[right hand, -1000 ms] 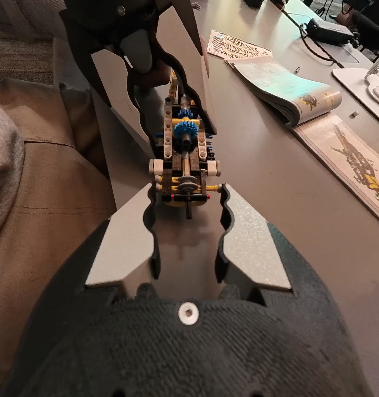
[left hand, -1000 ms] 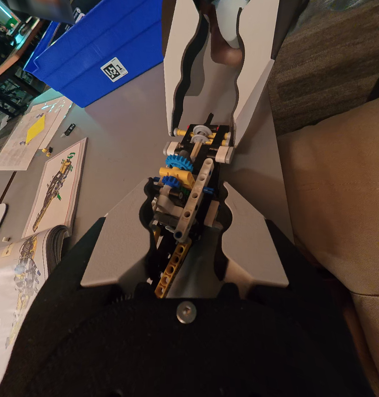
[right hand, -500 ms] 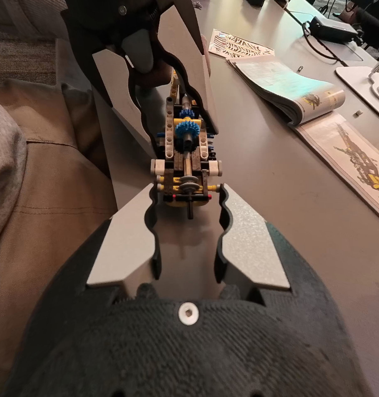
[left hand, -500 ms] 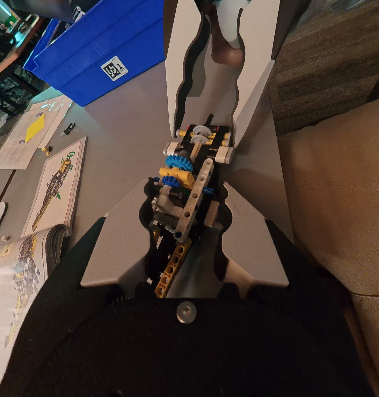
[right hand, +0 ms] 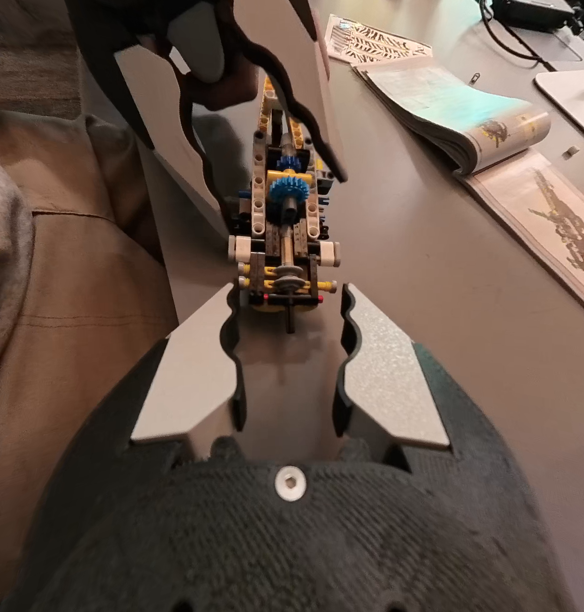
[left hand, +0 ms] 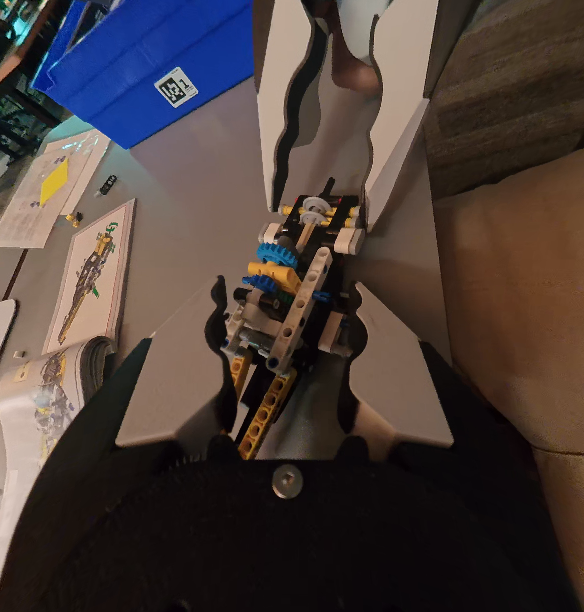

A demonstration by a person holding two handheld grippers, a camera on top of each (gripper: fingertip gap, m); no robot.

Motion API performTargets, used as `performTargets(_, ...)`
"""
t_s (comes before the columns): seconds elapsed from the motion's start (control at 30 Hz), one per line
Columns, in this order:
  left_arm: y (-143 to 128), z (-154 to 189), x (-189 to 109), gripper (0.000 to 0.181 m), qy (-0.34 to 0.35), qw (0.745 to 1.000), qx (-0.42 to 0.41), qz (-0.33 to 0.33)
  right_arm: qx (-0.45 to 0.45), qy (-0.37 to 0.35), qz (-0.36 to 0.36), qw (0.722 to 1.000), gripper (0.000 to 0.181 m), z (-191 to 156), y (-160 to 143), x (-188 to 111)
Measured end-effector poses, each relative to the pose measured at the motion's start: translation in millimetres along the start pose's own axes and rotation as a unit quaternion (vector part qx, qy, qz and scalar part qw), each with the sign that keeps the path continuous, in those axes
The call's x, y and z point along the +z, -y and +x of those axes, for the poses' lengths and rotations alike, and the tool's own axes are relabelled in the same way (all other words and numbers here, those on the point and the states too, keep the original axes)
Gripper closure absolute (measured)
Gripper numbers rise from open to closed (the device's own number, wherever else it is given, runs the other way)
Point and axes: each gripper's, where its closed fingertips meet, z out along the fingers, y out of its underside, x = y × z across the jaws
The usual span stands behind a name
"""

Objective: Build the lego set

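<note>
The lego model is a long black, yellow and white frame with blue gears, lying along the grey table near its edge. It also shows in the right wrist view. My left gripper is open, and its fingers stand loosely either side of the model's near half, with narrow gaps. My right gripper is shut on the model's other end, with its fingertips against the yellow pins. In the left wrist view the right gripper comes in from the far side. In the right wrist view the left gripper does.
A blue bin stands at the back left. An open instruction book, a closed booklet, a sticker sheet and small loose pieces lie beside the model. A brown cushion borders the table edge. The tips of one gripper are about 4 cm away from the tips of the other.
My left gripper's fingers have spread apart and let go of the model. My right gripper keeps the same gap on the model's end. Both views have shifted a little against the table.
</note>
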Motion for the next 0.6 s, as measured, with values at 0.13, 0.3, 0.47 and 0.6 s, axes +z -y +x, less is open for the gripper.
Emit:
performTargets(0.13, 4.2, -2.2, -5.2, 0.109, 0.004, 1.0, -0.004, 0.004, 0.002, 0.0, 0.001, 1.0, 0.122, -0.2, -0.5, -1.2)
performTargets(0.3, 0.2, -1.7, -4.8, 0.113, 0.008, 1.0, -0.005, -0.004, 0.005, 0.001, 0.001, 1.0, 0.121, -1.5, -0.8, -2.4)
performTargets(0.47, -1.5, -0.6, -3.0, 0.12, 0.004, 1.0, -0.011, -0.006, 0.015, 0.008, 0.002, 1.0, 0.121, -2.7, -0.9, -3.0)
performTargets(0.6, -1.8, -0.8, -2.5, 0.121, 0.0, 1.0, -0.018, -0.004, 0.024, 0.014, 0.008, 1.0, 0.121, -2.7, 0.9, -3.7)
